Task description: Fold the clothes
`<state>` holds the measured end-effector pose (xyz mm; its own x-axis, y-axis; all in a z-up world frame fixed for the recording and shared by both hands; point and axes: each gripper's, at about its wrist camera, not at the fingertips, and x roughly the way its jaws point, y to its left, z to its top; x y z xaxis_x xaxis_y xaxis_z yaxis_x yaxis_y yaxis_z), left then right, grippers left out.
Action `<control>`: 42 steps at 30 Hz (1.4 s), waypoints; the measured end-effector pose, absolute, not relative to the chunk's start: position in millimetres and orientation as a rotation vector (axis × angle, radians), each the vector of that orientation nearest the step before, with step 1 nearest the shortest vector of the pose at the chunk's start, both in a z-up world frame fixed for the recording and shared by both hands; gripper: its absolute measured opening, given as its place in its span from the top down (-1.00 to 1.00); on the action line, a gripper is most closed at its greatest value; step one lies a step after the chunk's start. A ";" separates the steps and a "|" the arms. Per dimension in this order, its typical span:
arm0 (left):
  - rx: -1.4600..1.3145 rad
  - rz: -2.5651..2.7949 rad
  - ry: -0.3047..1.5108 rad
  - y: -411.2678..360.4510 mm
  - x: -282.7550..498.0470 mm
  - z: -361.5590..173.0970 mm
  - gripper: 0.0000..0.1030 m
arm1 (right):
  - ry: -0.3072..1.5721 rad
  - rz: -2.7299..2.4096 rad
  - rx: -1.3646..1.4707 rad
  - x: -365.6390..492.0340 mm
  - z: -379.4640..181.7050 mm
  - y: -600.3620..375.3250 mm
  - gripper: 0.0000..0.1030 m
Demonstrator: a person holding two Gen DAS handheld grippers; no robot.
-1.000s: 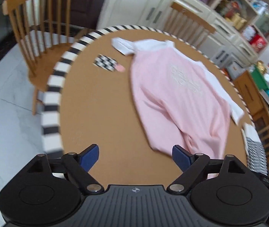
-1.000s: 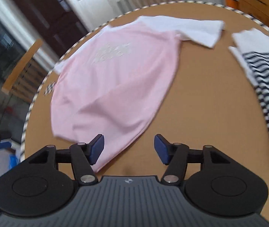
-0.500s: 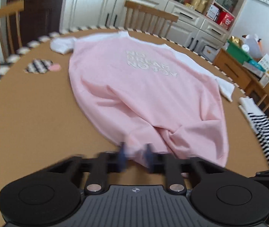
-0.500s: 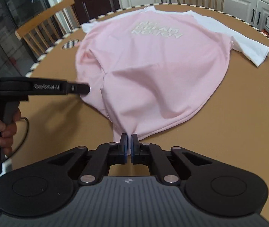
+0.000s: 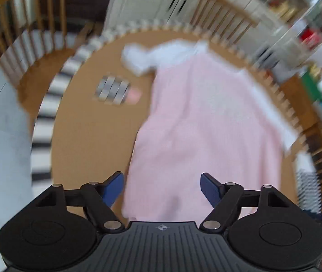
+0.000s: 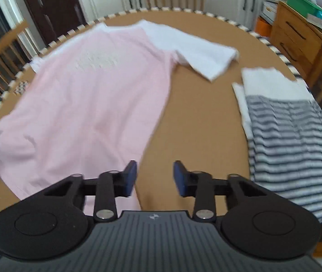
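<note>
Opening on both sides – left gripper (image 5: pixel 162 187) jaws spread over the hem of the pink T-shirt (image 5: pixel 206 122), gripping nothing; right gripper (image 6: pixel 154 178) parting above bare table (image 6: pixel 201 122) by the shirt's edge. Shirt lies flat – striped garment (image 6: pixel 290 140) to its right.

A round brown table (image 6: pixel 201 117) bears a pink shirt (image 6: pixel 88 104) beyond the left finger, striped clothes (image 6: pixel 290 140) right of the right finger.
</note>
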<state>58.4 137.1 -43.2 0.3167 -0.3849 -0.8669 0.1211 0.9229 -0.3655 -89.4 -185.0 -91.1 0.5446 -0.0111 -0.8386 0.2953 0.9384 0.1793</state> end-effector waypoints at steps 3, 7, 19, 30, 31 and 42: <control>-0.361 -0.354 1.207 158.5 25.1 -68.7 -0.52 | 0.957 -0.203 0.529 -122.6 -108.7 -193.7 0.21; -0.451 -0.291 1.115 176.5 -2.1 -86.7 -0.56 | 0.986 -0.258 0.513 -134.8 -125.8 -188.2 0.21; -0.098 -0.443 0.990 134.6 7.8 -87.7 0.37 | 1.073 -0.124 0.431 -129.3 -128.8 -148.4 0.85; -0.281 -0.474 1.178 160.5 -52.3 -24.5 0.89 | 0.991 -0.083 0.417 -168.9 -56.8 -159.2 0.88; -0.284 -0.466 1.209 161.0 -57.0 -25.6 0.80 | 1.015 -0.086 0.408 -169.9 -60.6 -158.7 0.87; -0.253 -0.220 1.258 192.0 -86.9 -45.3 0.03 | 1.163 -0.233 0.381 -184.7 -103.1 -170.4 0.38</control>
<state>-86.9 192.0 -45.3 0.2930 -0.3011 -0.9074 0.0251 0.9512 -0.3076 -184.7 -170.4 -103.1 0.3827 0.0173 -0.9237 0.3713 0.9126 0.1709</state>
